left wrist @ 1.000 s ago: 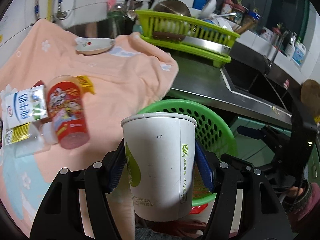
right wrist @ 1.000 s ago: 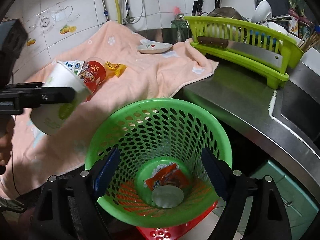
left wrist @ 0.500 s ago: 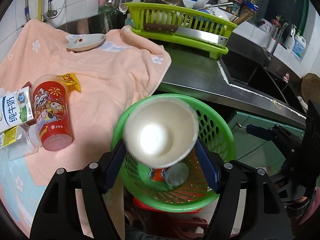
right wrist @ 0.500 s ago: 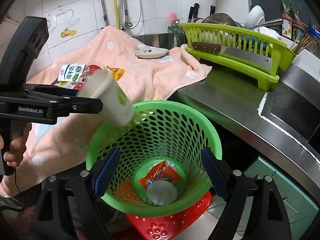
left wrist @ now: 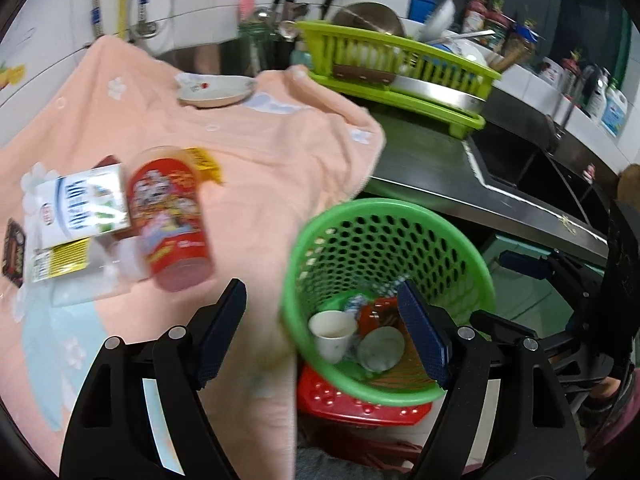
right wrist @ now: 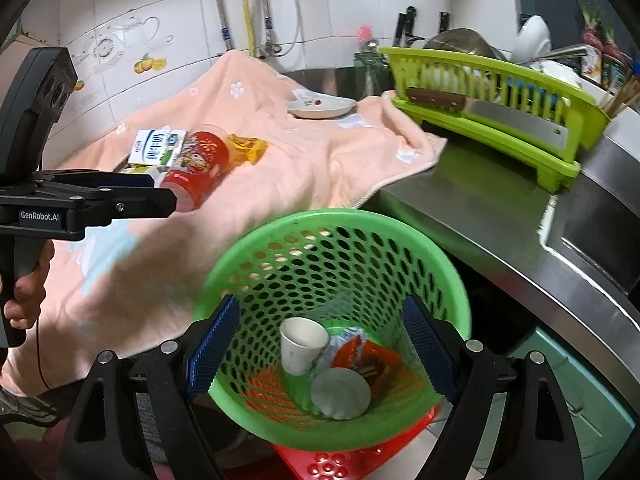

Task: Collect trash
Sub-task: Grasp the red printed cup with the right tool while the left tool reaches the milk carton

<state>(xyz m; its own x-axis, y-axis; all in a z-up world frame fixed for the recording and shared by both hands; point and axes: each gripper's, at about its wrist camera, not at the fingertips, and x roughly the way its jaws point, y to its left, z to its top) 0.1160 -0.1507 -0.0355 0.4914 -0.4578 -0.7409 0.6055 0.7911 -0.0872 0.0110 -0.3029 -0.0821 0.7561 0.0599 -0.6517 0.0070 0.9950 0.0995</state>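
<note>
A green mesh basket [left wrist: 384, 216] [right wrist: 336, 224] stands below the counter edge on a red stool [left wrist: 360, 404]. A white paper cup [left wrist: 334, 334] [right wrist: 302, 344] lies inside it with a white lid [right wrist: 340, 392] and an orange wrapper [right wrist: 368, 360]. My left gripper [left wrist: 320, 336] is open and empty above the basket's left rim; it also shows in the right wrist view [right wrist: 160, 196]. My right gripper [right wrist: 320, 356] is open and empty, with the basket between its fingers. A red cup [left wrist: 172, 216] [right wrist: 200, 168], a milk carton [left wrist: 80, 208] [right wrist: 158, 148] and a yellow wrapper [left wrist: 206, 164] lie on the pink towel [left wrist: 260, 152].
A small dish [left wrist: 216, 90] sits at the towel's far edge. A green dish rack [left wrist: 400, 76] [right wrist: 492, 108] with a cleaver stands on the steel counter [right wrist: 492, 208]. A sink [left wrist: 540, 168] lies to the right.
The left gripper opened and let go of the white paper cup, which fell into the basket. The left gripper then swung left toward the towel.
</note>
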